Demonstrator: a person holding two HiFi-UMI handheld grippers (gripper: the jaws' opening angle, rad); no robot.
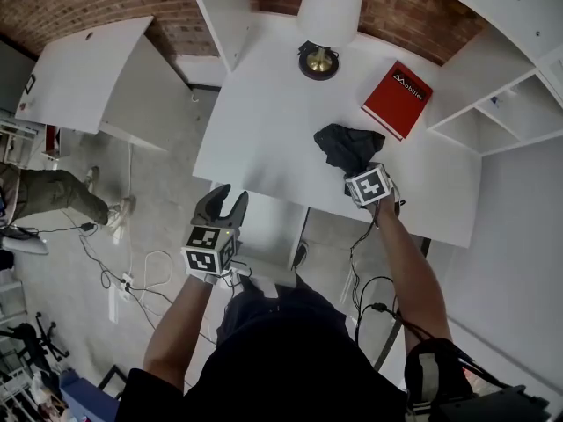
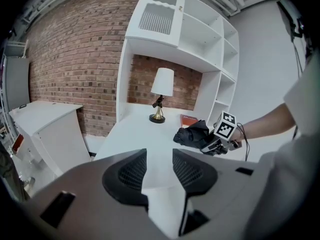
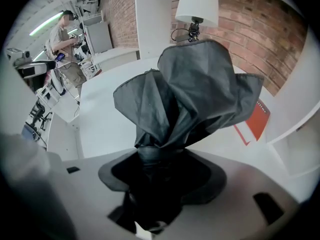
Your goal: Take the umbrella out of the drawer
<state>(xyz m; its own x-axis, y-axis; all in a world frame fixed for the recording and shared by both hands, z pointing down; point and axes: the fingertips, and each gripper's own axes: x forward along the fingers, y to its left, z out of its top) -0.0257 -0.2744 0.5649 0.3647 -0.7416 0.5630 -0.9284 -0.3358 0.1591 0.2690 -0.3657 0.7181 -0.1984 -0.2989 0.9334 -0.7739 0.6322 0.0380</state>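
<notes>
Well to the lower left of the lamp [image 1: 327,11], off the near edge of the desk [image 1: 264,121], the left tool [image 1: 230,202] hangs with its jaws apart and nothing between them. Its own view looks through the gap onto bare desktop. Just right of it, below the lamp and under the desk's edge, a pale boxy shape [image 1: 268,229] may be the drawer. I cannot tell whether it is open, and no view looks inside it.

The umbrella [image 1: 347,145], black and loosely bunched, is out on the desktop, below and slightly right of the lamp. The right tool [image 1: 359,172] grips it at its near end. In the right gripper view the jaws stand wide with the umbrella's gathered neck filling the space between them. The cloth billows toward the lamp. Further right of the lamp lies a red book [image 1: 398,99], apart from the umbrella.

As I judge it, the taking-out is done and the step in hand is setting the umbrella down. The next move calls for letting its weight settle on the desk, well inside the edge. Then the jaws can spread and back off without snagging the cloth.

The umbrella's handle and the right tool's fingertips are buried under fabric, so where the pads bite is hard to make out. Whether the umbrella's underside already rests on the desk is also unclear.
</notes>
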